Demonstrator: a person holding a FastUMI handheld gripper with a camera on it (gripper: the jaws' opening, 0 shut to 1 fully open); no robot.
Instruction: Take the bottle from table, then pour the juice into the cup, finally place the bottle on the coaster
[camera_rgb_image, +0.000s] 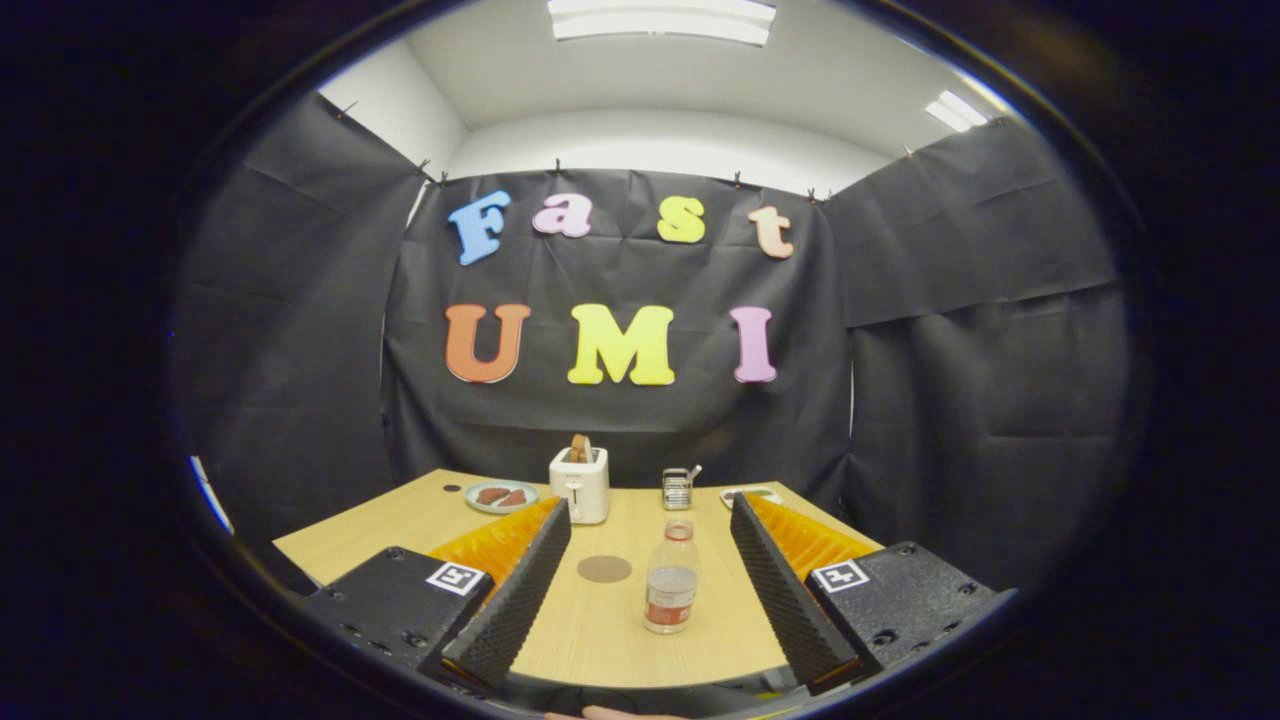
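Bottle (671, 578) stands upright on the wooden table (610, 640), in the gap between the two fingers, nearer the right one but touching neither. Clear body, label band low on it, cap on. Gripper (650, 515) fingers spread wide, nothing held.

Coaster (604, 569): a flat brown disc on the table just left of the bottle, also between the fingers, apart from the bottle.

Beyond the fingertips, toward the back of the table: a white toaster (580, 484) with a slice standing in its slot; a plate (502, 496) with dark pieces left of it; a small metal-looking cup (677, 488) with a handle sticking out, behind the bottle; another dish (751, 493) to the right, partly hidden by the right finger.

Gripper is held level and low, aimed straight across the tabletop. A sliver of the person's hand (615, 713) shows under the gripper body.
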